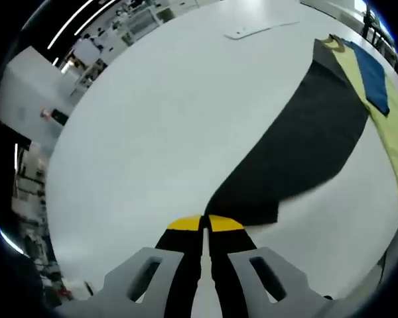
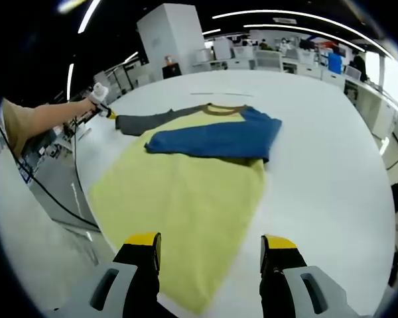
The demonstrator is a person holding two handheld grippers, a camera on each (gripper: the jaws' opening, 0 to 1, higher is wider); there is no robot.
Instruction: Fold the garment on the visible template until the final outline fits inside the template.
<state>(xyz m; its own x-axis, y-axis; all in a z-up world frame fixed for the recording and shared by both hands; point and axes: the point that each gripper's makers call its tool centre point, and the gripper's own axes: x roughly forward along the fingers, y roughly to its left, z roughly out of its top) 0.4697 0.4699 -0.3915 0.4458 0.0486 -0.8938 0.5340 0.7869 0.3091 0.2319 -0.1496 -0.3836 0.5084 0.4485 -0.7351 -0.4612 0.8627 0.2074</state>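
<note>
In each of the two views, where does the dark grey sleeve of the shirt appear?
Left gripper view: the grey sleeve runs from the shut left gripper at bottom centre up to the upper right.
Right gripper view: the grey sleeve lies at upper left, its far end at the left gripper.
Shared landmark: the blue sleeve folded across the yellow body.

The left gripper view sits low on the counter (image 1: 152,119), close along the dark sleeve (image 1: 298,146). The right gripper view looks down from higher over the garment's hem (image 2: 179,199). Both share that sleeve.
</note>
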